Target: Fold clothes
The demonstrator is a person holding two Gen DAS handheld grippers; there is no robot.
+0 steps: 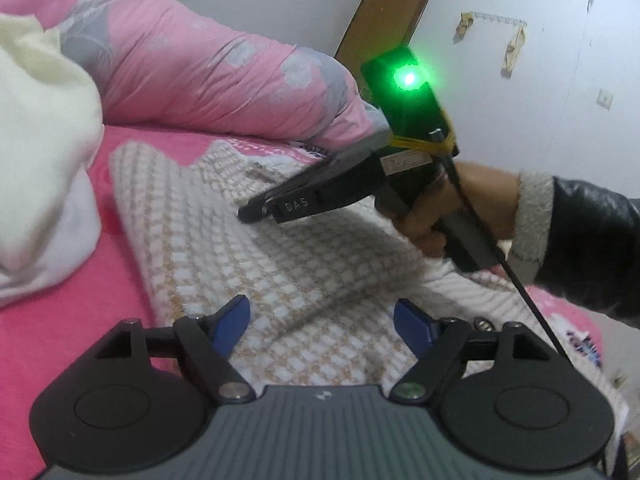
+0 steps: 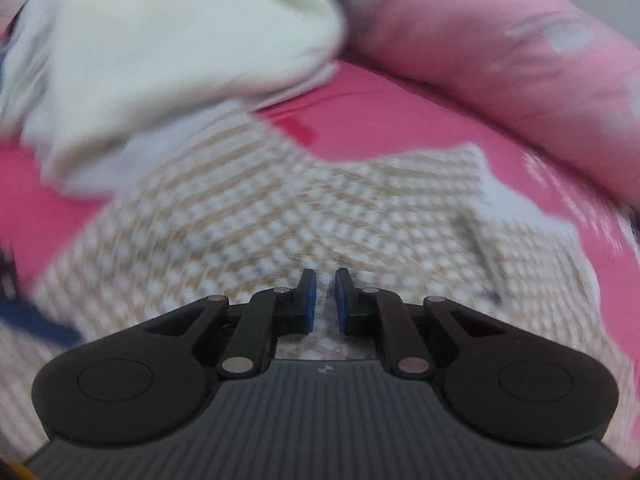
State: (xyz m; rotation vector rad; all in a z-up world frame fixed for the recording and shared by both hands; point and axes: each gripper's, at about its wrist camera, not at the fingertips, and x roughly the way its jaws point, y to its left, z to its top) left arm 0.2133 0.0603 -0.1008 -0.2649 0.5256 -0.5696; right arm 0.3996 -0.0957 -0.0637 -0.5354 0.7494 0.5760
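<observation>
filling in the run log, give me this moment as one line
step: fold clothes | left gripper: jaws open over checked knit garment | right gripper: jaws nearly shut, nothing visibly held | garment flat on pink bed sheet

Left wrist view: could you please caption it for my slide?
Left gripper open over the knit sweater while the right gripper hovers above it.
</observation>
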